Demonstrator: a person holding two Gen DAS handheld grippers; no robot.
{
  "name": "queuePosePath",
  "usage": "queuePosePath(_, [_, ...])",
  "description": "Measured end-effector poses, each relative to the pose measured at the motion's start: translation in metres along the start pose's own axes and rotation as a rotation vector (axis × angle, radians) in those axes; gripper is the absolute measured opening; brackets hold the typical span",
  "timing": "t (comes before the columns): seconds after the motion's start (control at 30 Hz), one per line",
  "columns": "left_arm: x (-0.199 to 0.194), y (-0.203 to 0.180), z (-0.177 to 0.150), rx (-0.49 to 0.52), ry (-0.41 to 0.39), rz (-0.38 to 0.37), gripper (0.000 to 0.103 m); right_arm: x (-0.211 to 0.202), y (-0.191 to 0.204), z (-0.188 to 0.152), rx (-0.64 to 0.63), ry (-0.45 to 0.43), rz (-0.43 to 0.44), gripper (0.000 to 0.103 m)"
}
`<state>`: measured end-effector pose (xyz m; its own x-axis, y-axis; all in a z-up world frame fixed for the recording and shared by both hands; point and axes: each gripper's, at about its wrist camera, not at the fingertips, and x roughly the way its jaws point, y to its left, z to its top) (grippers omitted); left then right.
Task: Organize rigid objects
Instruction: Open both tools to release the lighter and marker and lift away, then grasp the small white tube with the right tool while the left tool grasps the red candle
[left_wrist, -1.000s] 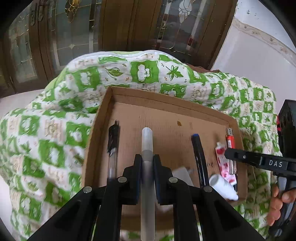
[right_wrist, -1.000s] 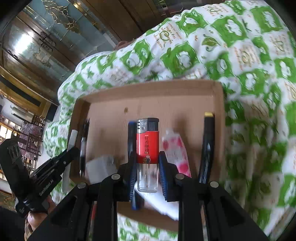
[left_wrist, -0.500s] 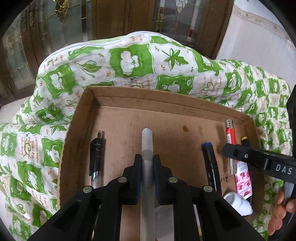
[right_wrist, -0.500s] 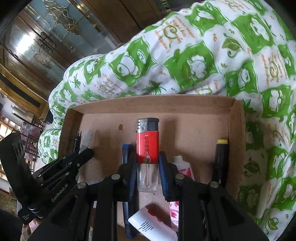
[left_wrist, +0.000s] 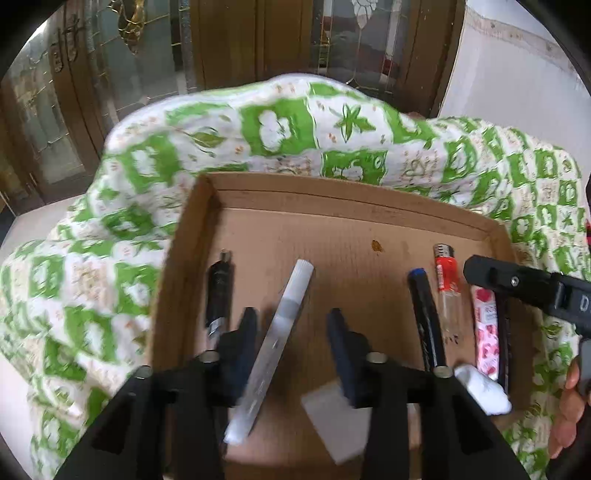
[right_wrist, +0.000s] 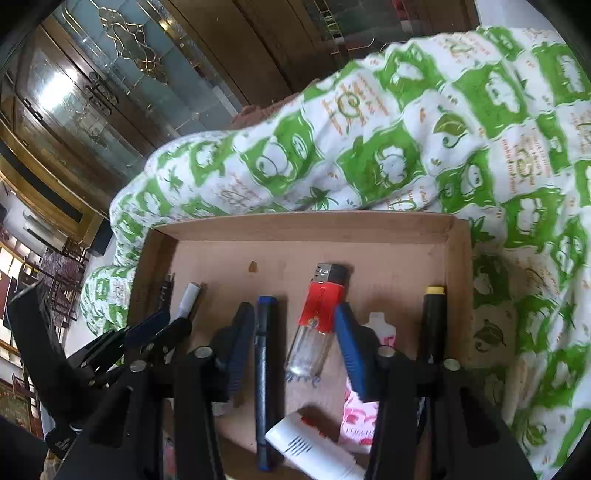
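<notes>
The left tongs (left_wrist: 291, 332) stand open over a cardboard tray (left_wrist: 347, 199) resting on a green-and-white quilt (left_wrist: 280, 125); a white marker (left_wrist: 273, 350) lies tilted between the spread fingers, its near end blurred and partly hidden by the left finger; a black pen (left_wrist: 219, 295) lies to its left. The right tongs (right_wrist: 291, 332) are open too, with a red lighter (right_wrist: 317, 317) lying loose and slanted between the fingers, beside a blue pen (right_wrist: 264, 362); a pink sachet (right_wrist: 360, 417) is mostly hidden behind the right finger; a white bottle (right_wrist: 310, 446) is cut off at the near edge; a yellow-tipped pen (right_wrist: 432, 321) lies far right.
</notes>
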<state>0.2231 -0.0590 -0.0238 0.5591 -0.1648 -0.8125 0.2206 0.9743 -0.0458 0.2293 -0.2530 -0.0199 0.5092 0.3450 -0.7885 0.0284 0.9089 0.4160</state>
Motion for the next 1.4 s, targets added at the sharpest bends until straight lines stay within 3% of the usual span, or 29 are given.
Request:
queuePosePath(0.03, [-0.009,0.003,-0.003,-0.002,-0.010,0.000,0.061,-0.004,0.001,-0.001,0.002,-0.006,-0.001,0.050])
queuePosePath(0.1, [-0.027,0.007,-0.010,-0.011,-0.027,-0.004,0.071,-0.014,0.004,-0.004,0.007,-0.021,-0.003,0.061])
queuePosePath(0.27, [-0.080,0.020,-0.052,-0.036,-0.056,-0.018,0.082,-0.032,0.014,-0.018,0.028,-0.030,-0.012,0.070])
queuePosePath(0.5, [-0.126,0.051,-0.122,-0.131,-0.026,-0.023,0.083,-0.048,0.039,-0.057,0.042,0.000,-0.003,0.071])
queuePosePath(0.63, [-0.146,0.060,-0.145,-0.156,-0.031,-0.015,0.083,-0.047,0.054,-0.081,0.032,0.036,0.007,0.071])
queuePosePath(0.9, [-0.159,0.064,-0.162,-0.150,-0.056,0.014,0.083,-0.037,0.073,-0.128,0.000,0.138,0.026,0.071])
queuePosePath(1.17, [-0.144,0.060,-0.172,-0.147,-0.037,0.010,0.083,-0.038,0.081,-0.146,-0.008,0.176,0.051,0.071])
queuePosePath(1.37, [-0.159,0.062,-0.170,-0.155,-0.087,-0.056,0.083,-0.044,0.072,-0.155,0.055,0.197,0.104,0.071])
queuePosePath(1.4, [-0.162,0.065,-0.169,-0.165,-0.098,-0.066,0.083,-0.043,0.071,-0.157,0.054,0.206,0.109,0.064])
